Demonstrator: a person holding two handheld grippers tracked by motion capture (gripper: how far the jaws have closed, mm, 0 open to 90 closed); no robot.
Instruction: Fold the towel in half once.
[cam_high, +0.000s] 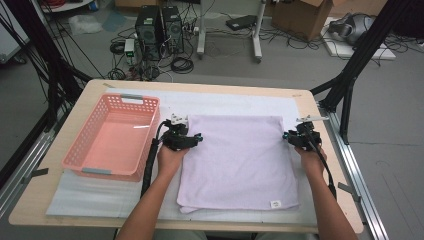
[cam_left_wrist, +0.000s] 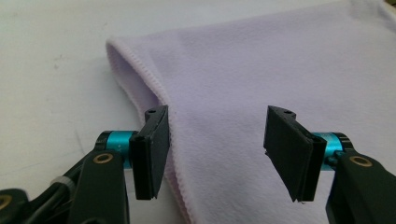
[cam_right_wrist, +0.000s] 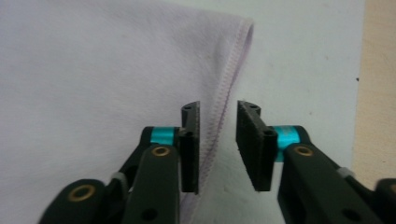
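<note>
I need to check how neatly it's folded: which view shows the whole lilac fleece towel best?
The high view: the lilac fleece towel lies there whole, folded square with its label corner. The left gripper view gives one folded corner; the right gripper view gives the stitched edge between open jaws.

Wooden table (cam_high: 90, 92) — white mat (cam_high: 235, 102) bearing lilac towel (cam_high: 235, 160), pink basket (cam_high: 112, 137).

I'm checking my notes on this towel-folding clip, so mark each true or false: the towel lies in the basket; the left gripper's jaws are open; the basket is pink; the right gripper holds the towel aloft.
1. The towel lies in the basket: false, it lies flat on the table beside it.
2. The left gripper has open jaws: true.
3. The basket is pink: true.
4. The right gripper holds the towel aloft: false, its jaws straddle the towel's edge low at the table.
</note>
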